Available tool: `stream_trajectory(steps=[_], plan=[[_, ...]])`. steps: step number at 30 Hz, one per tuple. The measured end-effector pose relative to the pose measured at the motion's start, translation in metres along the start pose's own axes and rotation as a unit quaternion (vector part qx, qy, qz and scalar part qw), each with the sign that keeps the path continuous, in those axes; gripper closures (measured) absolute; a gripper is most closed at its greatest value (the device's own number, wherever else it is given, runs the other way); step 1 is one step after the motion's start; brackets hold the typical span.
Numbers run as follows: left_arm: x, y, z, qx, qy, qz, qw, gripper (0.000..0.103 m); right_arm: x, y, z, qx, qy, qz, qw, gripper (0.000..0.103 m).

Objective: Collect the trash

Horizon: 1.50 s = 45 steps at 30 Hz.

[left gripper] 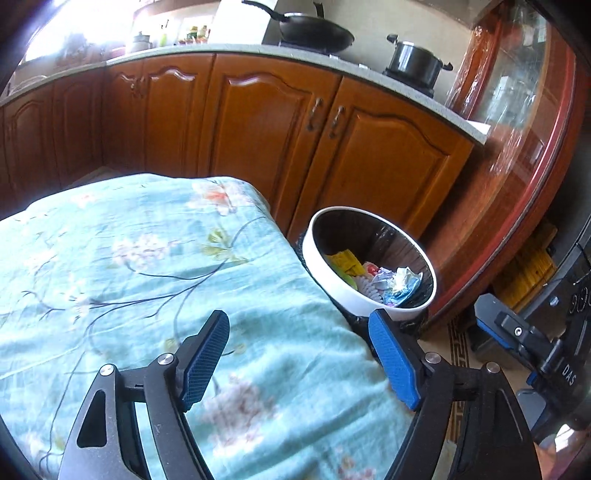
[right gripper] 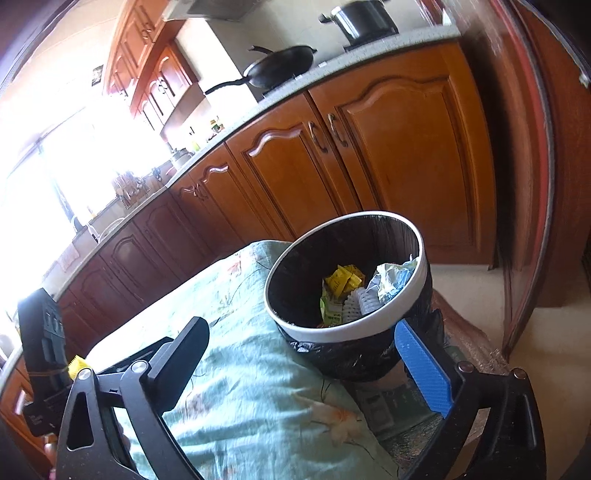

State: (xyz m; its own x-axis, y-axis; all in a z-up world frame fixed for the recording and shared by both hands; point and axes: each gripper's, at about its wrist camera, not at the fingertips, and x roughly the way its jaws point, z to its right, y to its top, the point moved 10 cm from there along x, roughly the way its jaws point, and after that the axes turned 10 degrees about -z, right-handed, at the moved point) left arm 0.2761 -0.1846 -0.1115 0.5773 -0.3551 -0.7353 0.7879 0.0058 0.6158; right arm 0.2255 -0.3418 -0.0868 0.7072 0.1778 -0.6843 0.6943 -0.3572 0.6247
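left gripper (left gripper: 299,363): held low over the table with its blue-padded jaws set wide; nothing is seen between them, which suits a hand that has no trash to carry just now.
right gripper (right gripper: 301,363): likewise spread wide and empty, pointed down toward the bin; the spread is judged to fit a release or a fresh reach rather than a carry.
floral cloth (left gripper: 147,258): a pale teal cover printed with branches and blossoms is laid over the table; in both views no loose trash is seen on the part that shows.
trash bin (right gripper: 354,328): a round bin with a white rim and a black liner is stood just beside the table's far corner, within easy reach of both grippers, so that scraps can be dropped from the table edge.
collected trash (right gripper: 341,282): yellow and green wrappers, crumpled foil and a white ridged piece are lying inside the bin, near its bottom.
task stage: the collecting is judged largely done on this side, though the whole table is not shown.
floor (right gripper: 461,291): a light floor is seen beyond the bin, with a patterned mat below it.
cabinets (left gripper: 266,122): brown wooden doors are ranged under a grey counter behind the table.
stove top: a black wok (left gripper: 314,31) and a lidded pot (left gripper: 415,62) are left on the counter.
window (right gripper: 48,155): strong daylight is let in at the far left.
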Motion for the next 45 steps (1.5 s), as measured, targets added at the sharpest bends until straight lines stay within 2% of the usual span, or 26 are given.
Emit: stream_trajectory(steps=[8, 11, 13, 15, 24, 35, 45], plan=[[-0.066, -0.031, 0.000, 0.027, 0.025, 0.071, 0.9968, 0.021, -0.045, -0.006, -0.038, -0.077, -0.053, 0.081, 0.992, 0.000], [-0.082, -0.040, 0.000, 0.034, 0.038, 0.100, 0.9937, 0.014, -0.068, -0.003, -0.047, -0.085, -0.056, 0.126, 0.987, 0.000], [-0.094, -0.049, -0.001, 0.036, 0.050, 0.124, 0.9904, 0.003, -0.078, -0.004, -0.049, -0.085, -0.061, 0.149, 0.983, 0.000], [-0.101, -0.059, -0.002, 0.038, 0.060, 0.145, 0.9869, 0.001, -0.083, -0.009, -0.049, -0.086, -0.064, 0.162, 0.981, 0.000], [-0.104, -0.087, -0.008, 0.043, 0.085, 0.162, 0.9822, 0.001, -0.080, -0.034, -0.061, -0.133, -0.091, 0.169, 0.972, 0.000], [-0.103, -0.090, -0.020, 0.057, 0.101, 0.164, 0.9797, 0.001, -0.060, -0.047, -0.061, -0.145, -0.095, 0.134, 0.976, 0.000], [-0.099, -0.088, -0.028, 0.066, 0.104, 0.160, 0.9793, 0.001, -0.054, -0.051, -0.056, -0.137, -0.093, 0.123, 0.978, 0.000]])
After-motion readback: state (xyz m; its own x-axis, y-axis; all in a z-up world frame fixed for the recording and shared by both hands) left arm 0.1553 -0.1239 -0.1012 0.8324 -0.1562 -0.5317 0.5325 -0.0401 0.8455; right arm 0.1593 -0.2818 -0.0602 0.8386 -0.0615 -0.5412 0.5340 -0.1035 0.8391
